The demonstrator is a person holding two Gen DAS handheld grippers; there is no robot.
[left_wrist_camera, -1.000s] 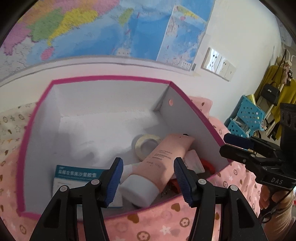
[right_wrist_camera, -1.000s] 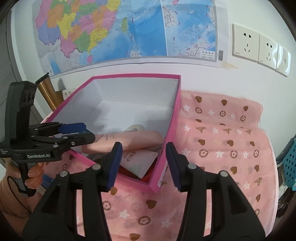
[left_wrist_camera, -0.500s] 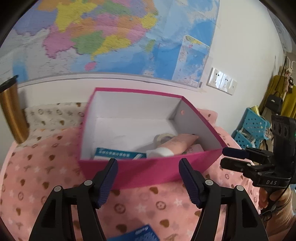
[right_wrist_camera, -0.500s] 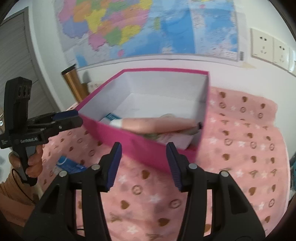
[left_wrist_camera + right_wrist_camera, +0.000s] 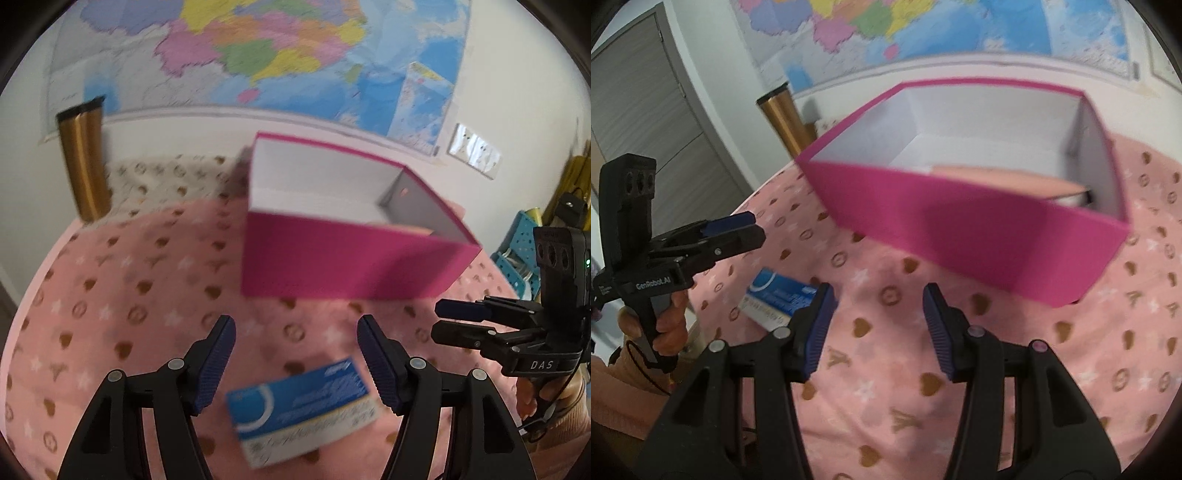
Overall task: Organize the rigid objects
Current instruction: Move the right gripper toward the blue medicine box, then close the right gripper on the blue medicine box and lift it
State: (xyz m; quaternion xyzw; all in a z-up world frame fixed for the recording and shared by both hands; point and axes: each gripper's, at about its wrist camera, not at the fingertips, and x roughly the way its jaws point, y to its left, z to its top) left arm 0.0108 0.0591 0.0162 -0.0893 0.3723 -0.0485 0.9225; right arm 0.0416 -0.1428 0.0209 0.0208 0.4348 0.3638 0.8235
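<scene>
Pink cloth [image 5: 147,295] printed with hearts and stars covers the worktop. A magenta box [image 5: 343,262] is set far right, below a wall map [image 5: 277,51]. A blue carton [image 5: 301,406] lies near, beneath the left gripper [image 5: 295,354], whose fingers have just been opening, empty. The right gripper [image 5: 879,325] is held apart, empty.

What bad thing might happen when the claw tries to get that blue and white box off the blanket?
1. The blue and white box lies flat on the soft pink cloth, so the open left claw might pinch cloth along with it, or the box might slide away.
2. The right claw hovers close by, so the two might bump.
3. The pink tube already fills part of the pink bin; the box might land on it crooked.
</scene>
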